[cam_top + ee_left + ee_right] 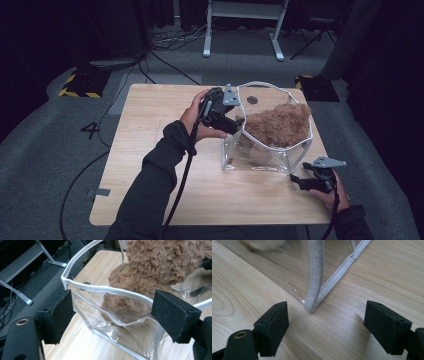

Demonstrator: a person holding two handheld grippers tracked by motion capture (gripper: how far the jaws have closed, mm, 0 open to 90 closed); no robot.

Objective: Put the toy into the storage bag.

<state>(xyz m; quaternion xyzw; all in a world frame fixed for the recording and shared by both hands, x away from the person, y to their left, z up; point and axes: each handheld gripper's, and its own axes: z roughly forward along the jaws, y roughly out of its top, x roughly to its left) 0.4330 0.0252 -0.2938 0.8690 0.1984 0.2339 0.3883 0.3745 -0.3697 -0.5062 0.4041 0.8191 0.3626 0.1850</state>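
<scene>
Left gripper [235, 121] at clear bag's [260, 160] rim, jaws wide; right gripper [300, 181] low near tabletop's [150, 150] right edge, jaws wide; plush toy [277, 125] seemingly upright inside.

A plush toy [277, 125] sits in the bag [260, 162], on the table's [150, 150] right half.

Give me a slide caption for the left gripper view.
Open left gripper at the clear bag's rim, brown plush toy inside.

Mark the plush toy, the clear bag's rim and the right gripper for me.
plush toy [278, 124]: high view, on the brown fur inside the bag.
clear bag's rim [105, 289]: left gripper view, on the white piping of the near edge.
right gripper [302, 181]: high view, midway between its open jaws.
</scene>
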